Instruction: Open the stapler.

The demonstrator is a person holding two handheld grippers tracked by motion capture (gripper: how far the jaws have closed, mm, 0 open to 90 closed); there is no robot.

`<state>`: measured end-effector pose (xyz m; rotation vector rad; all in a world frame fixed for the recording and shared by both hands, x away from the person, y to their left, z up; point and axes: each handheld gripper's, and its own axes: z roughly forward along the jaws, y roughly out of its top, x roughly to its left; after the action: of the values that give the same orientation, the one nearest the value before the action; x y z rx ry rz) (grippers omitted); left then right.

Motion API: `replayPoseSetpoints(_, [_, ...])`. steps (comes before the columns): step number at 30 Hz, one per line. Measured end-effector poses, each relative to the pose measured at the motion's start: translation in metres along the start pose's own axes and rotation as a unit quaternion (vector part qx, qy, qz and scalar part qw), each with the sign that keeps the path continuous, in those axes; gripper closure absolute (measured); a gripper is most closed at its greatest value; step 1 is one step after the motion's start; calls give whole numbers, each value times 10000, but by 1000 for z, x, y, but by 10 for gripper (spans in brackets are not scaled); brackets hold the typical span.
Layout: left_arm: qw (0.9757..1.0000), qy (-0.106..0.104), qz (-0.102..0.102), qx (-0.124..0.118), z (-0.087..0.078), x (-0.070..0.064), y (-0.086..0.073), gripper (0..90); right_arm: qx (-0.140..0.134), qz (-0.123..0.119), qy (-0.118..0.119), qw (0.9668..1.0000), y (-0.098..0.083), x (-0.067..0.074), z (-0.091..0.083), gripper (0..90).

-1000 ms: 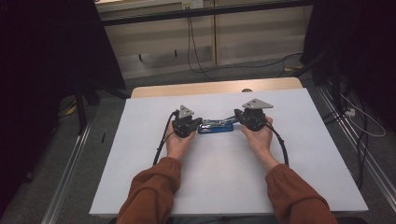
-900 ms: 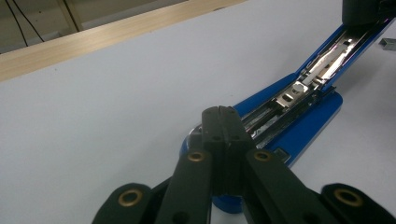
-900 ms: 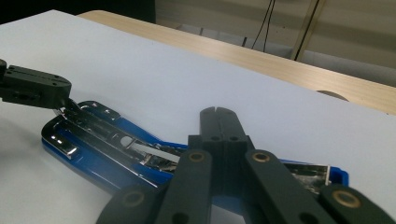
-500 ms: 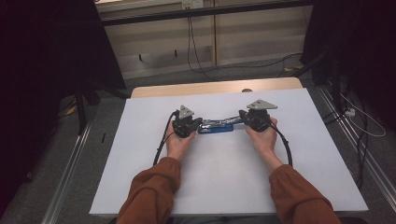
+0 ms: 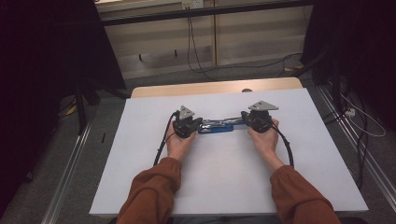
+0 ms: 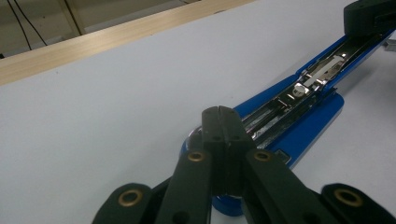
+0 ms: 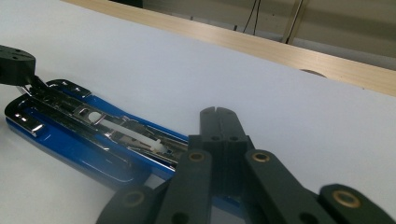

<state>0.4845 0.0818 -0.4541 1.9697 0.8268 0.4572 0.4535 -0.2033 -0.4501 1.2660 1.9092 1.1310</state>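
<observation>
- the blue stapler (image 5: pixel 215 126) lies near the middle of the white sheet (image 5: pixel 140 154), its long axis running left to right across the table, between the two hands.
- it is opened out flat, the chrome staple channel facing up.
- left gripper (image 5: pixel 198 123) sits at its left end, jaws pressed together, tips over the stapler's rounded end.
- right gripper (image 5: pixel 242 116) sits at the right end, jaws also together.
- against the earlier frames, the right gripper has shifted a little rightwards; the stapler and left hand lie as before.
</observation>
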Motion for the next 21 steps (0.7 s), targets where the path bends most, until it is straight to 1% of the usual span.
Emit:
replayPoseSetpoints(3, [10000, 15, 5, 8, 0, 0, 0, 900, -4, -5, -7, 10000, -1, 0, 0, 900])
replayPoseSetpoints(5, [10000, 51, -55, -21, 0, -2, 0, 900, -8, 5, 4, 10000, -1, 0, 0, 900])
replayPoseSetpoints(8, [10000, 80, -48, -21, 0, -2, 0, 900, -3, -15, -6, 10000, -1, 0, 0, 900])
replayPoseSetpoints(10, [9999, 116, -13, -75, -1, -4, 1, 900, 1, -42, -3, 10000, 0, 0, 0, 900])
replayPoseSetpoints(11, [9998, 149, 58, -99, -3, -5, 3, 900, 15, -47, 2, 10000, 0, 0, 0, 900])
replayPoseSetpoints(13, [9996, 227, 123, -105, -3, -8, 5, 900, 37, -38, 16, 10000, -1, 0, 0, 900])
replayPoseSetpoints(14, [9996, 231, 132, -107, -3, -8, 5, 900, 43, -29, 22, 10000, -1, -1, 0, 900])
replayPoseSetpoints(21, [9998, 133, 32, -153, -4, -5, 4, 900, 20, -3, 64, 10000, 0, -2, -1, 900])
